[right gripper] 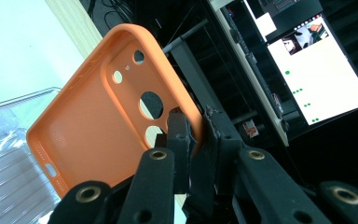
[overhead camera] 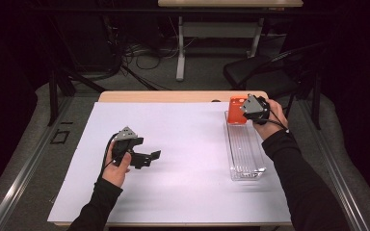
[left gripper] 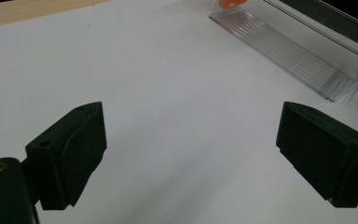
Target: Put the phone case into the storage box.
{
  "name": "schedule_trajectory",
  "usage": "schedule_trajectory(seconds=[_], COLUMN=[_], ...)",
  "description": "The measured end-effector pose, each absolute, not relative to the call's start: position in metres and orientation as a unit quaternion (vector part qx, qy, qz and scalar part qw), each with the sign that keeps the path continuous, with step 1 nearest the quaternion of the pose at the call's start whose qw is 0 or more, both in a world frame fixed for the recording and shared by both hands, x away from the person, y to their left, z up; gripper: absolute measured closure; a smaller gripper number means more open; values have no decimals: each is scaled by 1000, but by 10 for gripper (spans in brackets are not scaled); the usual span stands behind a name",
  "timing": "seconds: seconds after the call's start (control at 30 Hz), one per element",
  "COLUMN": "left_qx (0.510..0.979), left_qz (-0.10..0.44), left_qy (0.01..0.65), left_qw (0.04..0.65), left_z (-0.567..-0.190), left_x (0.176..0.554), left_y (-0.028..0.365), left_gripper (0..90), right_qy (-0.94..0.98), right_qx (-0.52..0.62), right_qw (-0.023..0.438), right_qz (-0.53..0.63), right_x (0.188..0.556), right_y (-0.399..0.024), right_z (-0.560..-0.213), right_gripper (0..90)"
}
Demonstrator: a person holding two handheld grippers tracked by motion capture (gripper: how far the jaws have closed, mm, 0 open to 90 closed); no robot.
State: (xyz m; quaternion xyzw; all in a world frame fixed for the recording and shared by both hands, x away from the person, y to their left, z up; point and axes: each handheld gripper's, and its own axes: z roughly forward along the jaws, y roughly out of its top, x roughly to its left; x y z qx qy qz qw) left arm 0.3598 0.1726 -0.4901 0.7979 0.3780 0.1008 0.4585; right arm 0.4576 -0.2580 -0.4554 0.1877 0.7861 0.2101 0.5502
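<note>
An orange phone case (right gripper: pixel 93 116) with camera cut-outs is pinched by its edge between the jaws of my right gripper (right gripper: pixel 196 133), which is shut on it. From above, the orange phone case (overhead camera: pixel 237 109) hangs over the far end of a clear ribbed plastic tray (overhead camera: pixel 243 149), with my right gripper (overhead camera: pixel 250 113) at its right side. On the left half of the white sheet, my left gripper (overhead camera: pixel 149 158) is held low and stands open, with nothing between its fingers (left gripper: pixel 74 154). The clear tray (left gripper: pixel 303 51) lies ahead of it to the right.
A white sheet (overhead camera: pixel 188 159) covers most of the wooden table (overhead camera: pixel 173 96). Beyond the far edge are a table leg, cables and a dark chair (overhead camera: pixel 265 72). A lit screen (right gripper: pixel 317 70) shows behind the case in the right gripper view.
</note>
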Motion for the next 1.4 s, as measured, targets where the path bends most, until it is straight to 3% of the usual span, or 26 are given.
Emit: schedule_trajectory(seconds=[0.9,1.4], left_qx=[799,800], left_qz=[97,96], left_qy=[378,378], left_qw=[457,457], left_z=[-492,-493], left_x=[360,360], left_y=[172,171], left_gripper=[88,89], right_qy=[788,791], right_qx=[170,210], right_qw=[557,538], right_qz=[199,201], right_x=[463,468], right_y=[-256,-266], right_z=[-468,-471], right_gripper=[810,706])
